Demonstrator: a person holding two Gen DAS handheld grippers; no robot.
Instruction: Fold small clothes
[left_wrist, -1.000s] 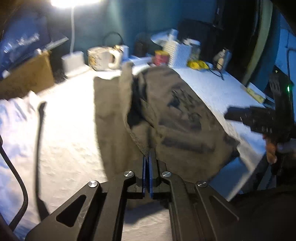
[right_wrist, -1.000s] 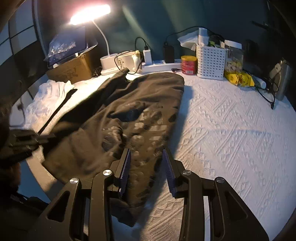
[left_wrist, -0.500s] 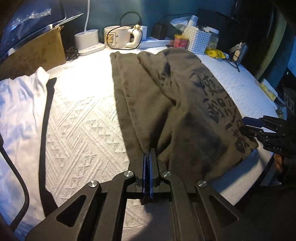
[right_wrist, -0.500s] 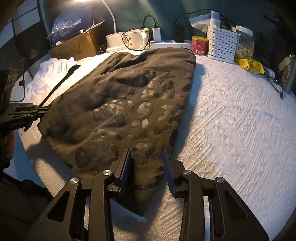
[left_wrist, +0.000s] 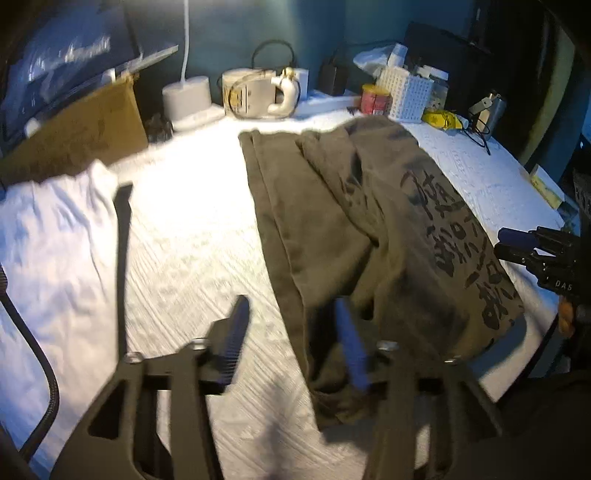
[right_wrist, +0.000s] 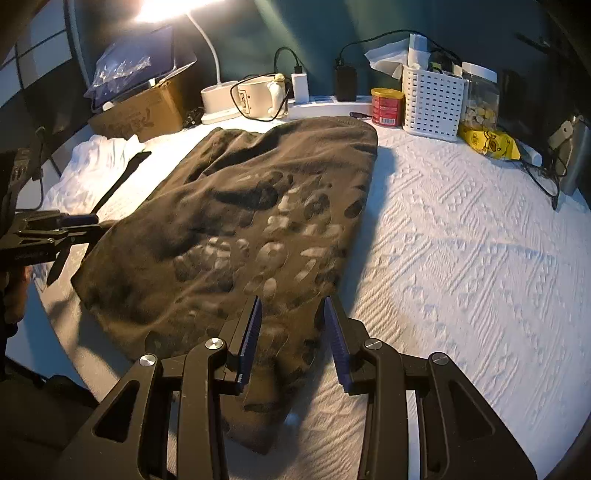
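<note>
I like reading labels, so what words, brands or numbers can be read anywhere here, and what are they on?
"DAS": white letters, cut off by the picture edge, on the right gripper.
Dark olive shirt: large black characters, print not legible.
Red can: label too small.
Cardboard box: dark marking, blurred.
Yellow packet: black drawing, no words readable.

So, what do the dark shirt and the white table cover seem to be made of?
The dark shirt looks like soft matte knit, probably cotton: it drapes in loose folds, with a print on it. The white table cover looks like woven textile, perhaps quilted cotton: raised geometric patterns catch the light.
</note>
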